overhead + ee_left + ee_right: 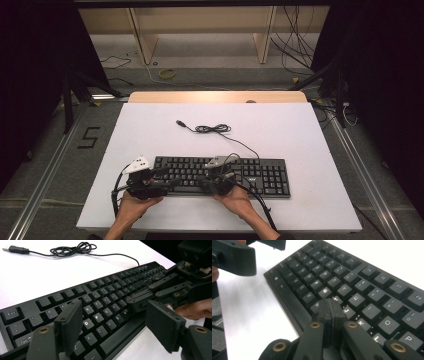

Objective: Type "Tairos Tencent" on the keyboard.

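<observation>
Hands at lower centre of the high view hold both grippers level over the keyboard [260,175]: left gripper [113,325] jaws released, right gripper [331,310] jaws clenched, tips on the keys.

Left gripper [162,186]: black body, black linkage arms with brass-coloured pivot bushings, flat rectangular black pads [68,326]. White three-cornered plate [137,164] on top, small dark dots on it. Black cable [117,192] loops from its outer side, away from the keyboard [260,176].

Right gripper [329,308]: same black build, brass bushings at each link joint, pads ribbed at the edges. Grey three-cornered plate [216,162] on top. Black cable [257,197] trails from it toward the table's near edge.

Hands [134,204] and forearms bare; no sleeve visible.
</observation>
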A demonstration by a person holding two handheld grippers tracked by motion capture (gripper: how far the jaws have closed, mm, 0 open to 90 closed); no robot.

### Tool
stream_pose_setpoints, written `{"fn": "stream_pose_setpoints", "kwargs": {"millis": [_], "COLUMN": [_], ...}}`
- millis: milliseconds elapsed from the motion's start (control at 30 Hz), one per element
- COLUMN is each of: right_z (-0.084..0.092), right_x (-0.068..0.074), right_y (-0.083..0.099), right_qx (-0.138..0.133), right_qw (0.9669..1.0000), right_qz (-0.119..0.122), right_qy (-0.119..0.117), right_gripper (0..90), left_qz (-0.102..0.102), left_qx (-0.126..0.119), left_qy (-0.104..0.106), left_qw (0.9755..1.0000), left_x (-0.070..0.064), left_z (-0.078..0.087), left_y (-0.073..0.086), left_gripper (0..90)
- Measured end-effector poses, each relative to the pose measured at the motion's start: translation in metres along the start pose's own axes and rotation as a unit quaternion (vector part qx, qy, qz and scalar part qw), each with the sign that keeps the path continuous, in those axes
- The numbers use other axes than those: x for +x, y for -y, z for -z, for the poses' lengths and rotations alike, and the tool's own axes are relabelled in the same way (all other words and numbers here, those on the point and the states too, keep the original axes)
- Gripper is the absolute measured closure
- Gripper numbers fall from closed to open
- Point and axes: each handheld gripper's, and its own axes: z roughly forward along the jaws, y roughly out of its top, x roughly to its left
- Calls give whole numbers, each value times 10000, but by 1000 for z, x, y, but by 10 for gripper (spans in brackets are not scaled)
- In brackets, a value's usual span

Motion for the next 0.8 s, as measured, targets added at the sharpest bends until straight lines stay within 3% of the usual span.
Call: {"fn": "stream_pose_setpoints", "kwargs": {"millis": [167, 800], "right_z": [10, 39], "right_x": [-3, -17], "right_y": [-1, 7], "right_qx": [-185, -490], "right_qw": [9998, 9986], "right_qz": [-51, -216], "right_qy": [-35, -46], "right_gripper": [867, 725], "left_qz": [3, -15], "left_qx": [-1, -3], "left_qy": [-21, -41], "left_qw": [10000, 10000], "left_x": [1, 1], "left_z": [0, -3], "left_y": [0, -1], "left_gripper": [299, 301]}}
